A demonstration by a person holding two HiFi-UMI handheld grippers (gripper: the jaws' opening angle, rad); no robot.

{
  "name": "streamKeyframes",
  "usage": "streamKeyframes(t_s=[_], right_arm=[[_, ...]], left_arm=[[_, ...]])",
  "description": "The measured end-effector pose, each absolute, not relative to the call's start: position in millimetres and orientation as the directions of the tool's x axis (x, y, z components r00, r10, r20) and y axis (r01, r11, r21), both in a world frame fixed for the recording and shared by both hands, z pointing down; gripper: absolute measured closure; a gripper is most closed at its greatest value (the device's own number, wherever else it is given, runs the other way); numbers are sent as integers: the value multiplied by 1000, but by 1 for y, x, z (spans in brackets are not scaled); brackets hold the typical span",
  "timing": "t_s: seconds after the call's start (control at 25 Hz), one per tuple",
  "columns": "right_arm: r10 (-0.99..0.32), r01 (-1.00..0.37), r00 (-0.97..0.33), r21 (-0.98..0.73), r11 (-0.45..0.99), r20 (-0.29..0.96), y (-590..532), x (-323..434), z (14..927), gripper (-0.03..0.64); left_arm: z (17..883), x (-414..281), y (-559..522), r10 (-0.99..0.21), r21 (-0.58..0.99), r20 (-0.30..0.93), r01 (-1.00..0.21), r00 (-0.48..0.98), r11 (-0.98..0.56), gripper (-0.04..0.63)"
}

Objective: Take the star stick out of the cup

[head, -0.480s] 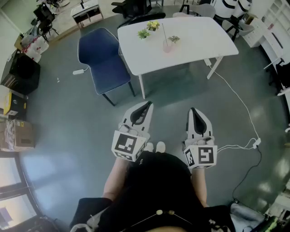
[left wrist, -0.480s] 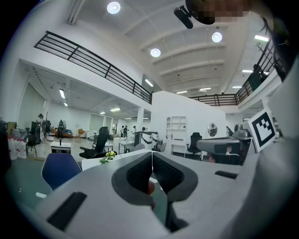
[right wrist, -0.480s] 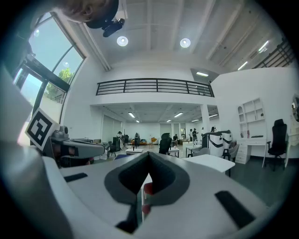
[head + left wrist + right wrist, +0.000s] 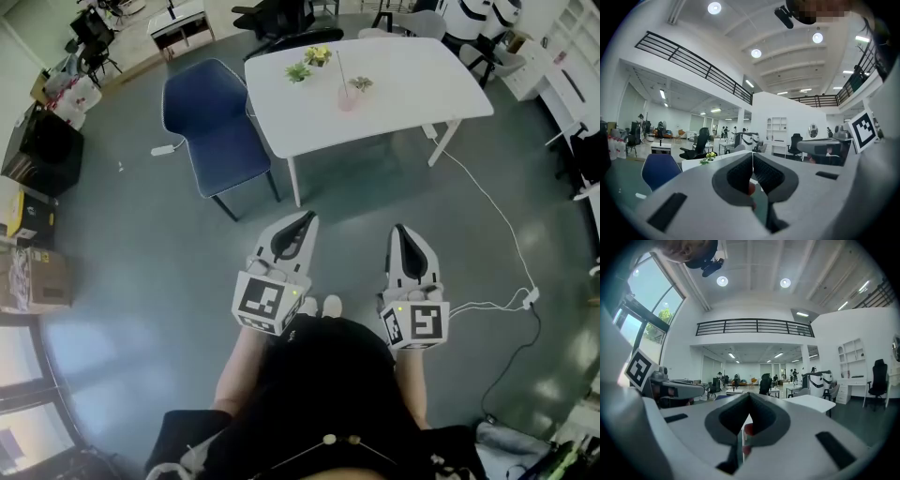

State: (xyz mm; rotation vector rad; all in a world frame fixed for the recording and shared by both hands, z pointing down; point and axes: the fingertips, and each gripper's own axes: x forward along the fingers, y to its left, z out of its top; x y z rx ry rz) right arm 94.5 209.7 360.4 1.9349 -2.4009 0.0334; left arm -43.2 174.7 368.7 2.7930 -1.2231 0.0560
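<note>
A pink cup (image 4: 348,97) stands on the white table (image 4: 412,84) far ahead of me, with a thin stick (image 4: 339,67) rising from it; its star end is too small to make out. My left gripper (image 4: 306,217) and right gripper (image 4: 398,228) hang side by side over the grey floor, close to my body and well short of the table. Both point toward the table. In the left gripper view the left gripper (image 4: 752,154) has its jaws pressed together with nothing between them. In the right gripper view the right gripper (image 4: 749,394) is the same.
A blue chair (image 4: 214,131) stands at the table's left corner. Three small plants (image 4: 298,70) sit on the table near the cup. A white cable (image 4: 487,202) runs across the floor to a plug strip (image 4: 531,295) on the right. Boxes (image 4: 37,277) line the left wall.
</note>
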Motion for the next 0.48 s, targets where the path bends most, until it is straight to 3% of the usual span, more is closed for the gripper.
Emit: streamKeyframes(t_s=[0.48], right_arm=[[-984,-985,-173,-33,171,54,202,89,368,614]], left_arm=[[381,-68,169,-734,81,82,-739,674,-669,588]])
